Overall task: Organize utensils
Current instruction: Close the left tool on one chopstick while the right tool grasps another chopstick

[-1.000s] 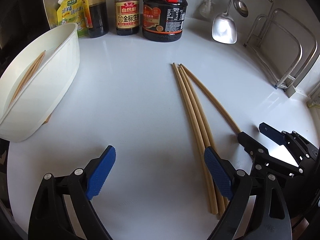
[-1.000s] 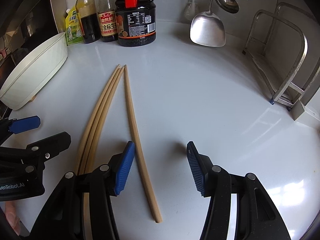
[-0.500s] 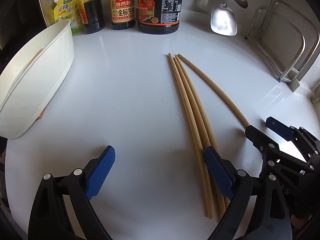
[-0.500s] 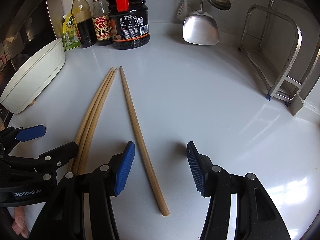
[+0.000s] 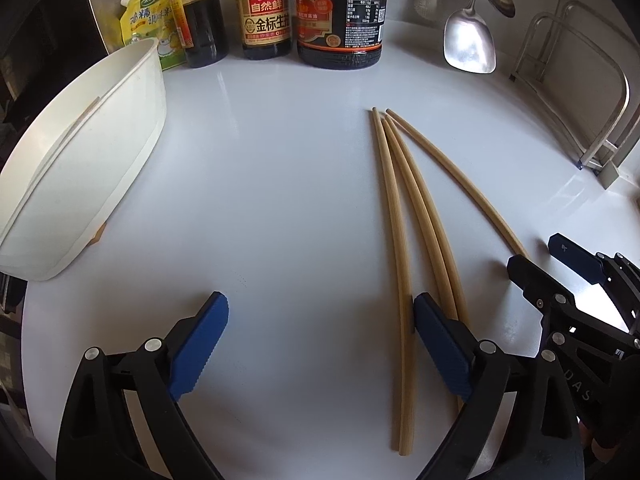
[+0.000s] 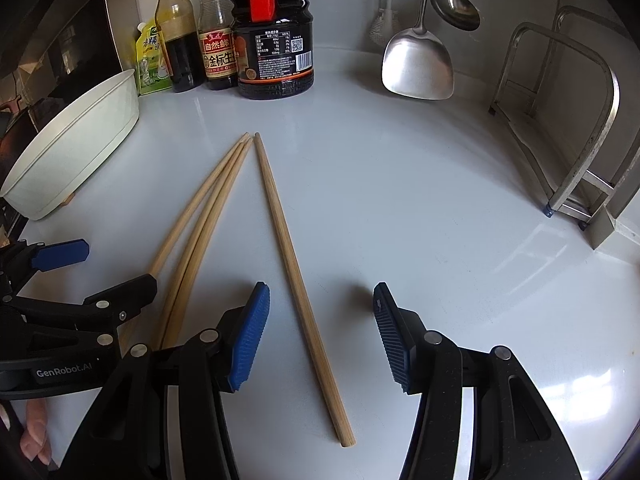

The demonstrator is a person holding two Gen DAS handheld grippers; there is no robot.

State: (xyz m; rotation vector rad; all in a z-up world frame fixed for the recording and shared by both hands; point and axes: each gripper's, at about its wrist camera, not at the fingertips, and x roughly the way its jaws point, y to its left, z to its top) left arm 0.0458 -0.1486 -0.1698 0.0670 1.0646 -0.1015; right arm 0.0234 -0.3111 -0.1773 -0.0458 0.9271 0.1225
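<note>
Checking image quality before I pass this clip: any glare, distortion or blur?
Left wrist view: sharp, fisheye bends the chopsticks, dark corners, soft sheen on the counter. Right wrist view: sharp, window glare on the counter at lower right, rack curved by the lens.

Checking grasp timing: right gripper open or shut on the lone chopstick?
Open. The right gripper straddles the lone chopstick; clear gaps to both pads.

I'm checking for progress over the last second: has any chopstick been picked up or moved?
No. The four chopsticks lie on the counter as before. The left gripper and right gripper stay open, neither gripping anything; the single chopstick still lies between the right gripper's fingers. The white bowl is unchanged.
</note>
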